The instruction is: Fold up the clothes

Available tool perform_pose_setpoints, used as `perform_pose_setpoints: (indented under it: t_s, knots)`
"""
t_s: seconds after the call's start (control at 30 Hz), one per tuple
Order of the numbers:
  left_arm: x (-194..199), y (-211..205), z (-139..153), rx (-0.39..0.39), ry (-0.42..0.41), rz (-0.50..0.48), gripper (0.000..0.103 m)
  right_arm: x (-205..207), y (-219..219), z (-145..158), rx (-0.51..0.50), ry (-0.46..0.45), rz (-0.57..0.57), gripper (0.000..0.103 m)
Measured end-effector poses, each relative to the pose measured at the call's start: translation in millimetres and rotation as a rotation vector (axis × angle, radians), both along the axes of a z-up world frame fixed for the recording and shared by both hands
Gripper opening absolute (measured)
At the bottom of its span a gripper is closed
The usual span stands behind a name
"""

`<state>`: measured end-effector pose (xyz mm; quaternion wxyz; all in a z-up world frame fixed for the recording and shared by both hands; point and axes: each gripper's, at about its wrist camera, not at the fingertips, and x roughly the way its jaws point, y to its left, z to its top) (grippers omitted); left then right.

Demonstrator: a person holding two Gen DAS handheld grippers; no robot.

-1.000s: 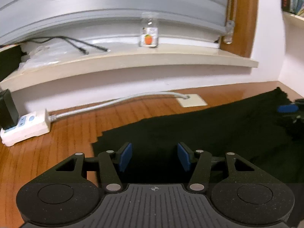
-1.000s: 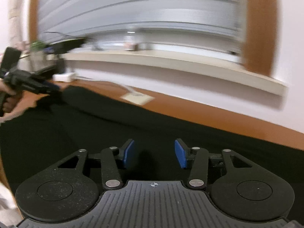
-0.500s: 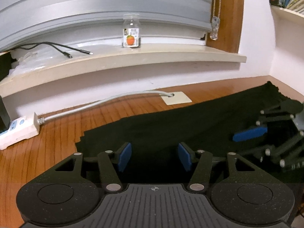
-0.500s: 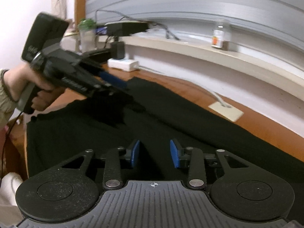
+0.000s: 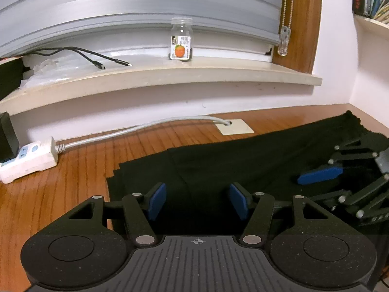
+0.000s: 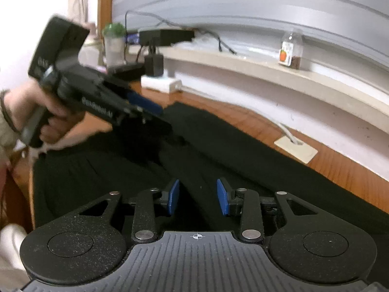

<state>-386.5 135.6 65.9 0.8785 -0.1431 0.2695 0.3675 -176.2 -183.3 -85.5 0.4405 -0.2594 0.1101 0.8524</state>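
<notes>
Garment (image 5: pixel 243 160) lies flat on desk (image 5: pixel 73 170), its folded edge toward power strip (image 5: pixel 26 158) at left; cable (image 5: pixel 136 131) runs from strip right to grommet plate (image 5: pixel 234 127) behind garment; jar (image 5: pixel 181 40) stands on sill (image 5: pixel 170 75) above, behind desk.

A: What's different now?
B: The right gripper (image 5: pixel 318 175) has swung in over the black garment (image 5: pixel 243 160), near the left gripper (image 5: pixel 198 200)
A: And the jaws?
B: Right closing, left opening, nothing pinched in either
</notes>
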Motion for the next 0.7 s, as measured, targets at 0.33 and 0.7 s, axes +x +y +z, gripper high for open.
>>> perform_pose_setpoints:
  t_s: [0.33, 0.7]
  knots:
    - [3, 3, 14, 0.026, -0.022, 0.019, 0.064, 7, -21, 20, 0.064, 0.064, 0.011, 0.003]
    - [32, 27, -16, 0.001, 0.147, 0.026, 0.067, 32, -38, 19, 0.065, 0.084, -0.016, 0.049]
